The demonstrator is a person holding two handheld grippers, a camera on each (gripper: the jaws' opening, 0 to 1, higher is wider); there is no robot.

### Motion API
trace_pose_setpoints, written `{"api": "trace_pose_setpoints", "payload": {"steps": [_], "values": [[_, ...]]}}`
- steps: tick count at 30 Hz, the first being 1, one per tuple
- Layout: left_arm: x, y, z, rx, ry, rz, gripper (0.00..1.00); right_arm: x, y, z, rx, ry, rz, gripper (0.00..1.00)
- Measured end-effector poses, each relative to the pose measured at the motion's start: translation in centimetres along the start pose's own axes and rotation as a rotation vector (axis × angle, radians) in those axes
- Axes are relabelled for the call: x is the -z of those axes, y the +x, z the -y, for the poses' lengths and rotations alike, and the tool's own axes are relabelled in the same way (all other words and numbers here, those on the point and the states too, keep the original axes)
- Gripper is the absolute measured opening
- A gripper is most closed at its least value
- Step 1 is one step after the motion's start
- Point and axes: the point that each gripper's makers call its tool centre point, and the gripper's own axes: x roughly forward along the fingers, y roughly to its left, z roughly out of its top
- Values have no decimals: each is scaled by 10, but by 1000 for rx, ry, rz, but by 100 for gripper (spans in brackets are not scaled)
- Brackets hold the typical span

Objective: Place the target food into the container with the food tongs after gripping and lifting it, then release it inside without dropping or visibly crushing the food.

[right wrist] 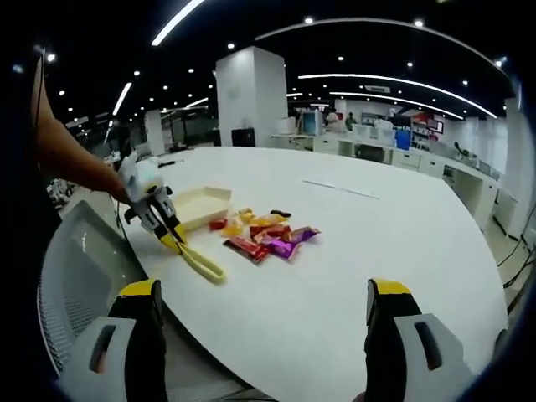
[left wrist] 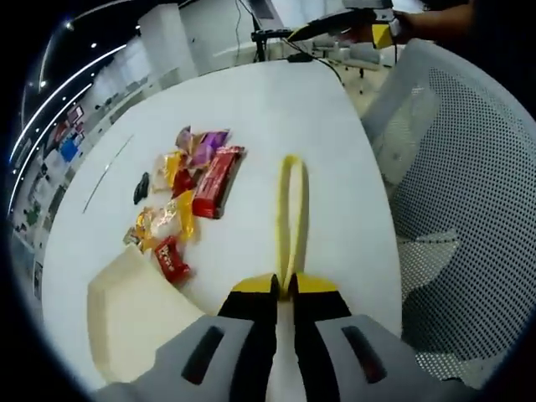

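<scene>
My left gripper (left wrist: 283,289) is pinched nearly shut on the handle end of the yellow tongs (left wrist: 292,209), which reach forward along the white table (left wrist: 251,100) with their looped tips lying just right of the snack pile (left wrist: 188,188). In the right gripper view the same left gripper (right wrist: 172,239) shows from the side, at the end of my forearm, with the tongs (right wrist: 201,264) slanting down to the tabletop. My right gripper (right wrist: 264,289) hangs wide open above the near table edge, jaws far apart and nothing between them

The snacks are a loose scatter of wrapped pieces — a long red bar (left wrist: 218,180), a purple packet (left wrist: 208,146), a small red one (left wrist: 172,258) nearest the tray, and several gold-wrapped sweets (left wrist: 163,222). Which is the target I cannot tell from here. The cream tray (left wrist: 126,318) sits just beyond the pile's near end, at my left, almost touching the small red piece

By my judgement these will be light and crinkly, their foil slick enough to skate out of smooth tong tips, and the contents could crack or dent if squeezed hard. I would take a piece across its middle, on the narrow sides, with only enough pressure to lift — the long bar at its centre so it does not tip. A mesh chair (left wrist: 452,209) stands at the table's right edge
</scene>
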Motion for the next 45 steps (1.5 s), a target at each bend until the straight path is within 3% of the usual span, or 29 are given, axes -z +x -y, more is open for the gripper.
{"api": "trace_pose_setpoints", "payload": {"steps": [5, 9, 13, 14, 17, 19, 26, 30, 34, 39, 41, 45], "values": [[-1, -2, -2, -26, -45, 18, 0, -3, 1, -2, -25, -9, -15, 99], [-22, -14, -9, -39, -127, 111, 0, -11, 1, -2, -40, -11, -8, 99], [-47, -31, -13, -11, -153, 182, 0, -26, 2, -3, -65, -8, 16, 99], [-55, -35, -12, 17, -182, 205, 0, -34, 2, -2, -76, -9, 32, 99], [-79, -51, -23, 10, -189, 267, 0, -59, 1, -5, -127, 14, 85, 92], [-103, -67, -31, 11, -201, 339, 0, -79, 0, -4, -153, 20, 121, 93], [-160, -123, -49, 23, -148, 467, 0, -143, 3, -15, -282, -50, 185, 86], [-189, -155, -55, 44, -135, 543, 0, -178, 3, -29, -378, -75, 227, 77], [-210, -180, -58, 66, -106, 572, 0, -212, 4, -39, -453, -65, 293, 66], [-234, -206, -57, 99, -67, 589, 0, -241, 7, -55, -532, -52, 341, 59], [-238, -209, -53, 136, -87, 559, 0, -246, 10, -62, -573, -46, 347, 55], [-242, -209, -49, 135, -62, 538, 0, -247, 16, -78, -631, -50, 327, 47]]}}
